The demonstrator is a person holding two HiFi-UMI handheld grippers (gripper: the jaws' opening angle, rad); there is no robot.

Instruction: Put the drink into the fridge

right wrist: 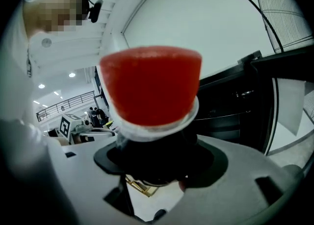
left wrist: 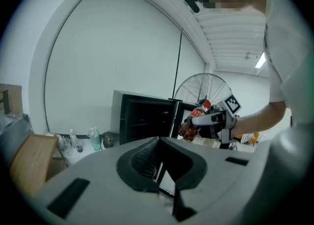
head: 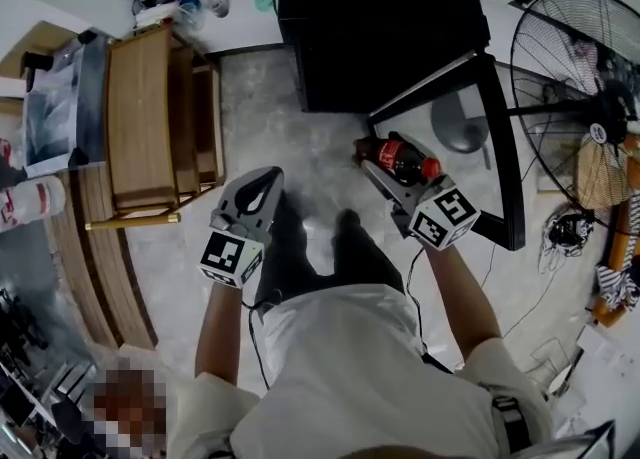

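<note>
Right gripper (head: 378,162): grey moulded jaws pinching a dark, round-bodied cola bottle (head: 405,159) with a red cap (right wrist: 149,84), held at the edge of the open glass door (head: 505,167) of the black fridge (head: 380,27). Left gripper (head: 268,179): ribbed dark pads pressed together, empty, above open marbled floor (head: 260,112).
</note>
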